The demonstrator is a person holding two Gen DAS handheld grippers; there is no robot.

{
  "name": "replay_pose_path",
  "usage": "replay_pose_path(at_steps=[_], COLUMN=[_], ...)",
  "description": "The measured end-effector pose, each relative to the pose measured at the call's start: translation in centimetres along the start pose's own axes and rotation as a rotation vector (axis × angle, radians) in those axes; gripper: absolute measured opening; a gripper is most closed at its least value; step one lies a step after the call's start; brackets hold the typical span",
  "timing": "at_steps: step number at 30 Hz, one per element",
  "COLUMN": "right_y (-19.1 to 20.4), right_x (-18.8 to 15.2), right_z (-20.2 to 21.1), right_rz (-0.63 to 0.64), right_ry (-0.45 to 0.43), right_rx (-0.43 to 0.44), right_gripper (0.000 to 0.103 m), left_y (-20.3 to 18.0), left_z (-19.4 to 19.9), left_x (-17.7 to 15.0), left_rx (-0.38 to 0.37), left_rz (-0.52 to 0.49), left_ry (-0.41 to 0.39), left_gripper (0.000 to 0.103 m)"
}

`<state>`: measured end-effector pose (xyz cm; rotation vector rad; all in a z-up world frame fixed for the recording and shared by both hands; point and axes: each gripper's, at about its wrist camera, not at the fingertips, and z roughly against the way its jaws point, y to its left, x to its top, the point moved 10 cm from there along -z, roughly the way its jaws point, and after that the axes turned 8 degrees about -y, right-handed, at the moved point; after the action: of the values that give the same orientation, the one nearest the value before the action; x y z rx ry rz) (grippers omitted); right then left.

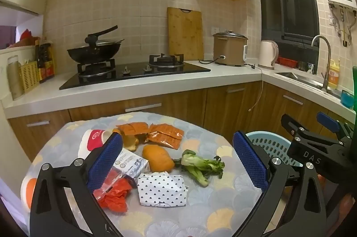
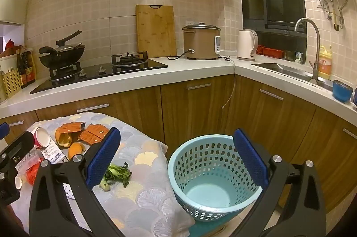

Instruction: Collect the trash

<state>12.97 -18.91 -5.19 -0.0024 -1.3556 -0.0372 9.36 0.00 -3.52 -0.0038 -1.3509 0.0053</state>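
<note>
Trash lies on a small table with a patterned cloth (image 1: 200, 210): a red and white paper cup (image 1: 92, 141), orange wrappers (image 1: 165, 135), orange peel (image 1: 158, 157), a green vegetable scrap (image 1: 200, 166), a dotted white packet (image 1: 161, 189), a printed carton (image 1: 131, 164) and a bag with red paper (image 1: 113, 194). My left gripper (image 1: 178, 161) is open and empty above the trash. My right gripper (image 2: 177, 161) is open and empty above the light blue perforated basket (image 2: 212, 172), which looks empty. The vegetable scrap (image 2: 116, 175) lies left of the basket.
The basket (image 1: 271, 147) stands on the floor right of the table. Behind are wooden cabinets (image 2: 194, 107), a white counter with a stove and wok (image 1: 94, 51), a cutting board, a rice cooker (image 2: 200, 40), a kettle and a sink (image 2: 287, 70).
</note>
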Motion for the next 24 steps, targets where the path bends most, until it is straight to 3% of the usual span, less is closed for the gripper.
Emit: replay_pose_path(at_steps=[24], right_y=[0.86], right_x=[0.07], right_z=[-0.17], right_rz=[0.004], right_ry=[0.007], right_rx=[0.016], right_gripper=[0.097], left_y=[0.77], left_z=[0.66], left_x=[0.76], left_rx=[0.006], left_rz=[0.002], left_ry=[-0.008], left_gripper=[0.095])
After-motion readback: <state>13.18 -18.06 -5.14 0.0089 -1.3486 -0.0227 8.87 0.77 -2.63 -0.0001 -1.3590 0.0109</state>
